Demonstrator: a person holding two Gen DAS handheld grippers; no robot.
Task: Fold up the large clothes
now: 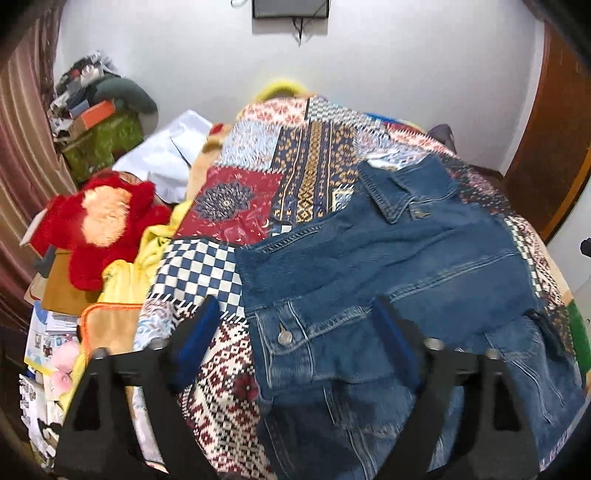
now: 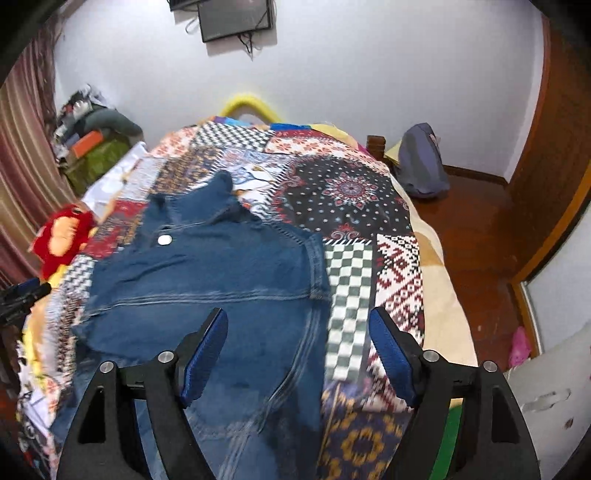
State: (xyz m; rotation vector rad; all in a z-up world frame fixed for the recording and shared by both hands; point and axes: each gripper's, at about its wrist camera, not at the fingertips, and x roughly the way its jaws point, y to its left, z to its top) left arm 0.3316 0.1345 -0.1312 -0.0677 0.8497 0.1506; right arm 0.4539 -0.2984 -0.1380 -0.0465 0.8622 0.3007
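A white-walled bedroom holds a bed covered with a multicoloured patchwork quilt (image 1: 236, 199) of checks, florals and geometric panels, and a dark flat screen (image 2: 236, 18) hangs high on the far wall. Spread across the quilt lies a blue denim jacket (image 1: 388, 266), back panel mostly up, its collar (image 1: 391, 195) toward the far end of the bed and a cuff with a silver metal button (image 1: 283, 336) turned over at its near left edge. In the left wrist view the left hand-held gripper (image 1: 295, 332) hovers with its blue-padded black fingers set wide apart, one pad over the quilt and the other over the denim, gripping nothing. In the right wrist view the right hand-held gripper (image 2: 297, 345) is likewise spread wide, its left pad above the jacket and its right pad above the checked and red-and-white geometric quilt panels just beside the jacket's right edge; whether either pad touches the cloth cannot be told. A red and orange plush toy (image 1: 99, 225) sits at the left side of the bed near a striped curtain (image 1: 22, 147), and a grey-blue backpack (image 2: 421, 162) rests on the reddish wooden floor (image 2: 480, 229) against the far wall.
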